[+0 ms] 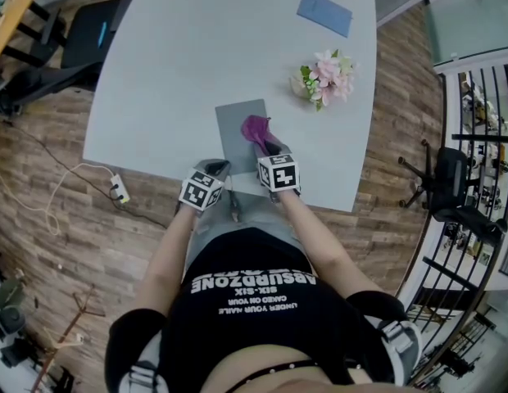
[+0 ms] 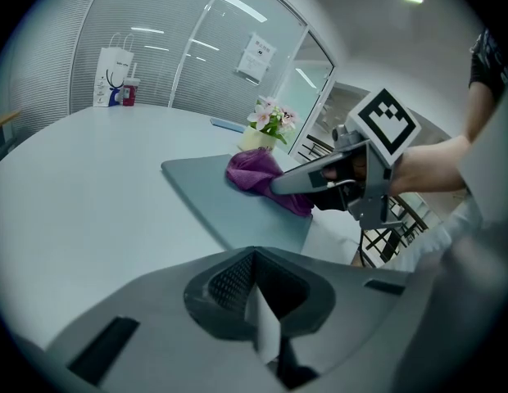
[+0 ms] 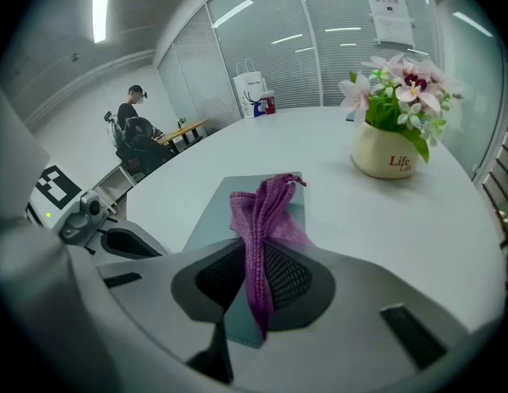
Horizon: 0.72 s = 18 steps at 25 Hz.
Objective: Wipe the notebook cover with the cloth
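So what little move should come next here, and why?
Probably sweep the right gripper leftward across the grey notebook, dragging the purple cloth over the cover. The cloth is clamped in its jaws and rests on the cover's right side, while the left gripper seems to pinch the notebook's near edge, steadying it.

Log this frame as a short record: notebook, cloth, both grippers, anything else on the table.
notebook: grey, closed, flat near the front edge of the table
cloth: purple, bunched, lying on the notebook's right part
right gripper: shut on the cloth
left gripper: jaws together at the notebook's near-left corner; thin pale sliver between them, not identifiable
others: flower pot; blue flat item at the far edge
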Available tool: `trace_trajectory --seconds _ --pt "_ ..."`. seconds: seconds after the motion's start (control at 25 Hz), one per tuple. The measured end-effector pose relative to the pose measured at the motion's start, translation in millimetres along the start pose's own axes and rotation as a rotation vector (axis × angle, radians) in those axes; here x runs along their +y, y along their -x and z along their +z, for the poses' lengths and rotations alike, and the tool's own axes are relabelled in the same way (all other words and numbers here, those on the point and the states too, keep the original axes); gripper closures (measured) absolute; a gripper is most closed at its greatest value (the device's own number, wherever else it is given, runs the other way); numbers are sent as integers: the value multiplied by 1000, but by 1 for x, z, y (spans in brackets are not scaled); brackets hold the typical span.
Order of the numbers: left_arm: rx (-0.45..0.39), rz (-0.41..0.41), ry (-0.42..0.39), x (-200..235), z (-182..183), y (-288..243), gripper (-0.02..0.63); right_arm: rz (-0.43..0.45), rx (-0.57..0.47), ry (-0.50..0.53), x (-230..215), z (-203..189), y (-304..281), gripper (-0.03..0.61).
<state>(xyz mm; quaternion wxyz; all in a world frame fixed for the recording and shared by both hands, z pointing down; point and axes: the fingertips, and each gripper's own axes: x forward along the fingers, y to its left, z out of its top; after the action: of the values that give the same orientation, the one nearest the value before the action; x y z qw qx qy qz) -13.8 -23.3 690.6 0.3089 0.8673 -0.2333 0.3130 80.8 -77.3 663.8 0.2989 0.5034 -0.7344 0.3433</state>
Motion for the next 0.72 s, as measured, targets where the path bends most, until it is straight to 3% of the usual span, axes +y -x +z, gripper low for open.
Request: trace_trajectory --seconds 0.6,0.72 --pt "-23 25 -4 -1 0 0 600 114 48 41 52 8 -21 506" --pt "-34 24 35 0 0 0 600 137 54 61 63 9 -24 506"
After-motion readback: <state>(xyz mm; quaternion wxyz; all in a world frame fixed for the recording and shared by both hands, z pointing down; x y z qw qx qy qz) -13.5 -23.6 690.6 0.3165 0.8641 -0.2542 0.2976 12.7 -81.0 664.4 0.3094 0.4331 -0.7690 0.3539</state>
